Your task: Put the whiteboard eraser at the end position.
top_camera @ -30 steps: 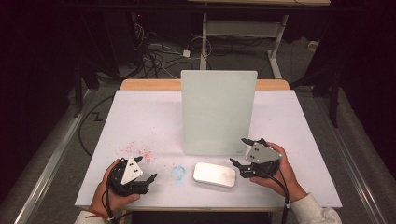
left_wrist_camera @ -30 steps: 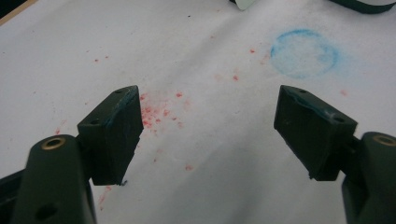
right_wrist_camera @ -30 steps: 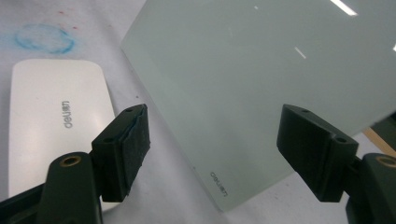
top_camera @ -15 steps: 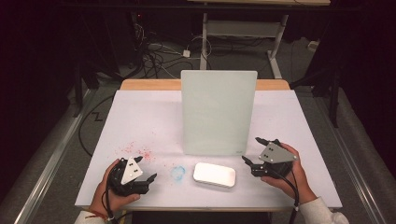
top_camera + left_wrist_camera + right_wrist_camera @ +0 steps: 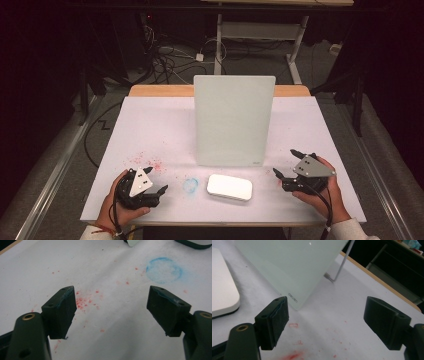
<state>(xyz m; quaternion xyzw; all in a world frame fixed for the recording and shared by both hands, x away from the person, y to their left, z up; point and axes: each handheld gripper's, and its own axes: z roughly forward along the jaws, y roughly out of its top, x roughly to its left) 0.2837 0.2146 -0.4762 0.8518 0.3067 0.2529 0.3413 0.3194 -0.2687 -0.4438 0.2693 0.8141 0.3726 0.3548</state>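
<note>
1. Flat on the table (image 5: pixel 150 125), near its front edge: a white pad (image 5: pixel 229 187) with rounded corners, just in front of an upright board (image 5: pixel 234 120), between the two grippers and touched by neither.
2. Looks light and stiff, with a smooth and probably slippery top. Best pinched low across its narrow width, near the middle.
3. To the pad's right: the right gripper (image 5: pixel 284 162), jaws apart, just opened wider, nothing between them.
4. To the pad's left: the left gripper (image 5: pixel 159 181), jaws wide apart and empty.
5. From the high view: the whole layout, with a blue ring (image 5: pixel 190 184) beside the pad and red specks (image 5: pixel 147 162) farther left.
6. From the right gripper view: the pad's thick rounded edge (image 5: pixel 222 290), small print at the board's lower corner, and a thin stand rod (image 5: pixel 342 262) behind.
7. From the left gripper view: ring and specks close up.
</note>
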